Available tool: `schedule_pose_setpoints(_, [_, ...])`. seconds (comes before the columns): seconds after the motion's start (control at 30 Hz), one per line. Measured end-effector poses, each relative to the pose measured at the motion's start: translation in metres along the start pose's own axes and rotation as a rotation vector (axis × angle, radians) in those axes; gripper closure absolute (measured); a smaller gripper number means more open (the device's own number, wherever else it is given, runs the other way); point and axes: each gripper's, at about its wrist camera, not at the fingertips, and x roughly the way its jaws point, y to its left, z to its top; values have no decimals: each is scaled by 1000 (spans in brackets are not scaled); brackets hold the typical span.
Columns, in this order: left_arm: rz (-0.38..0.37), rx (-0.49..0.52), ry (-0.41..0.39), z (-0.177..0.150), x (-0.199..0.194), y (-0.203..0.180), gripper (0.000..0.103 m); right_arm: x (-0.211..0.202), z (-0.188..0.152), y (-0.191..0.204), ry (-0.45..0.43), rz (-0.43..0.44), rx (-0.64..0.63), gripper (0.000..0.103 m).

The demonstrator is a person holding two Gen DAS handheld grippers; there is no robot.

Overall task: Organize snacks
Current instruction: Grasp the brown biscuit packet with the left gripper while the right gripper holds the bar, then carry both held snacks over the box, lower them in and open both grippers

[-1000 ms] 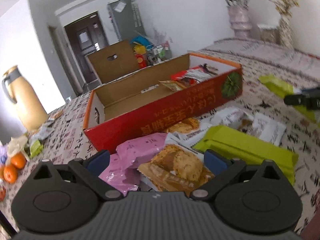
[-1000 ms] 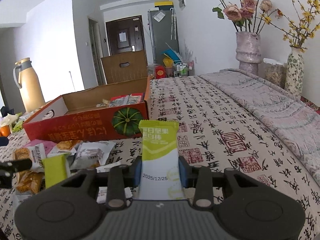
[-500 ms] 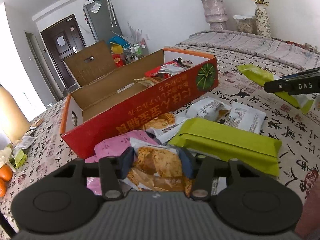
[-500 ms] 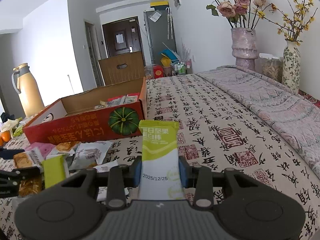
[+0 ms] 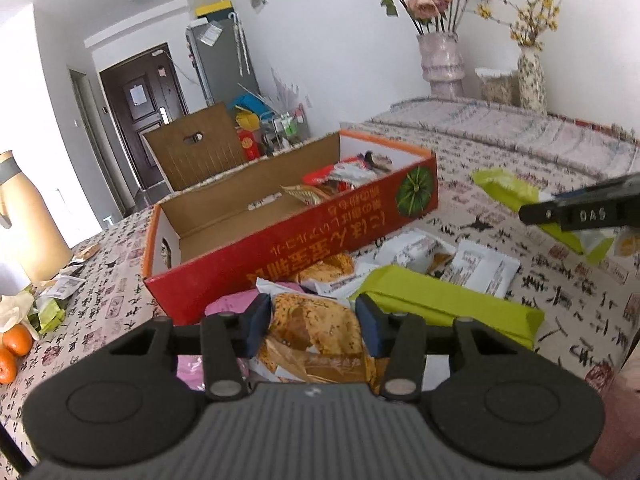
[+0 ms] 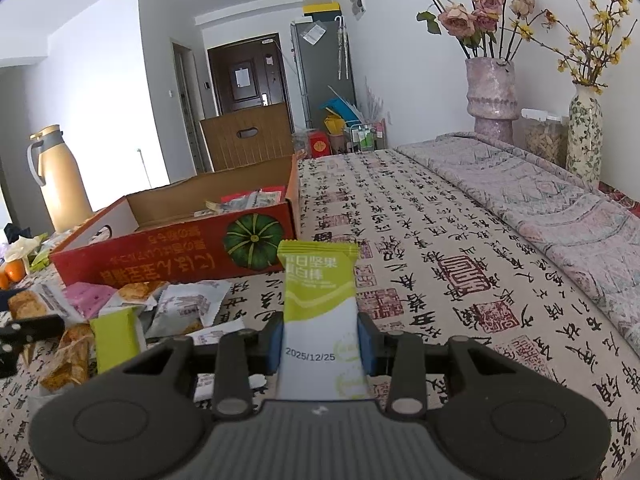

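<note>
Right gripper (image 6: 319,340) is clamping a green-and-white snack bar (image 6: 319,304), jaws pressing both sides; pkt is standing upright, date 2025/12/25 printed near its lower end, held over the table's right part, near side of the red box (image 6: 176,248).

Left gripper (image 5: 312,324) is gripping an orange cookie pkt (image 5: 316,332), jaws closed against its edges, just near of the red box's front wall.

Left wrist view is showing box interior: red and silver wrappers (image 5: 344,176) are lying at its right end, rest of floor bare cardboard. Right wrist view is showing only the wrapper tops over the box rim.

Loose pile is lying in front of the box: long green pkt (image 5: 448,308), white sachets (image 5: 480,268), pink pkt (image 6: 90,294). Calligraphy-print tablecloth (image 6: 420,240) is covering the table.
</note>
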Motion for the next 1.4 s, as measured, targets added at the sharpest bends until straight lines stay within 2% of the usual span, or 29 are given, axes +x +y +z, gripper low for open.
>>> schedule_pose_setpoints(0.3, [-1,-116,-81,17,-11,12,55,-1,9,14,-23,27,-27,67])
schedule_pose_setpoints(0.6, [30,-246,-156,42,-9,36,55,5,38,37,-90,70,-54,67])
schedule_pose_setpoints(0.97, [88,-338,-189,70,12,68,55,36,82,66,-148,122,-98,67])
schedule_pose_setpoints(1.4, [146,-377,-177,107,65,91,55,99,130,89,-139,123,-121,67])
